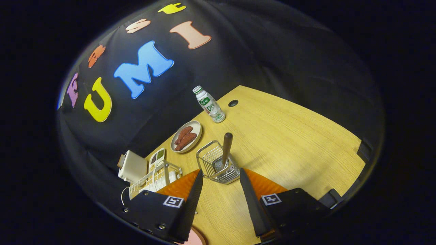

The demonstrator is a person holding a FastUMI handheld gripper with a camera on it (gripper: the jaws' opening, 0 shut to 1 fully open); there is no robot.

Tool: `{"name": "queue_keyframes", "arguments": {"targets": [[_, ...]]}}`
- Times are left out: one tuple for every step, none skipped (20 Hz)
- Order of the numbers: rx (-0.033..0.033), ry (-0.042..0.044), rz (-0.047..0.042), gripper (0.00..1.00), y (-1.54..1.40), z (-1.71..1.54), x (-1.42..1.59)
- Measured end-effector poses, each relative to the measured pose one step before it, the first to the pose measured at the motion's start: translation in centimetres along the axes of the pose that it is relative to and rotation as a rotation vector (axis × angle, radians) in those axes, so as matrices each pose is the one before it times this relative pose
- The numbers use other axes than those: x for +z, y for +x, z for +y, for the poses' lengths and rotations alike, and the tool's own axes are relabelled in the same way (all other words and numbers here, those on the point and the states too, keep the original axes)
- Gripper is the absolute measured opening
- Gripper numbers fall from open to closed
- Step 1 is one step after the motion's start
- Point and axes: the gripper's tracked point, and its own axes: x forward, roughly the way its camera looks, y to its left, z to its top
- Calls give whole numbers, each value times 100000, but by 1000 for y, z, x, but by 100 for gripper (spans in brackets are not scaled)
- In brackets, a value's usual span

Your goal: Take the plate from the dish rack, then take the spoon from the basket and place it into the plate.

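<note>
**me:** My gripper (220,173) has its jaws wide apart, gripping nothing. The pink plate (196,237) peeks out low in frame under my fingers, so I reckon it's the spoon step now.

**you:** Where's the spoon?

**me:** One spoon (226,147), handle up in the one wire basket (218,162), just ahead, centre frame. Next: ease forward, pinch the handle. Farther off: one dish rack (155,178), one sausage plate (186,136), one bottle (208,103).

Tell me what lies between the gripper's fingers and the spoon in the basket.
In the gripper view, the open gripper points at the wire basket; its near wall stands before the spoon.
</note>
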Motion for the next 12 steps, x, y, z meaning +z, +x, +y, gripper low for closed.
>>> {"name": "queue_keyframes", "arguments": {"targets": [[-639, 628, -947, 68, 701, -178, 437], [-334, 347, -842, 68, 767, -263, 364], [-630, 197, -613, 68, 572, -241, 366], [-1041, 256, -284, 68, 853, -384, 247], [-231, 693, 54, 68, 756, -119, 305], [-205, 655, -73, 57, 539, 6, -116], [-263, 303, 179, 56, 739, -77, 218], [99, 232, 103, 56, 695, 131, -65], [-132, 201, -123, 56, 380, 59, 9], [-491, -13, 569, 46, 612, -121, -156], [651, 221, 436, 42, 192, 123, -196], [-455, -496, 1007, 40, 122, -42, -24]]}}
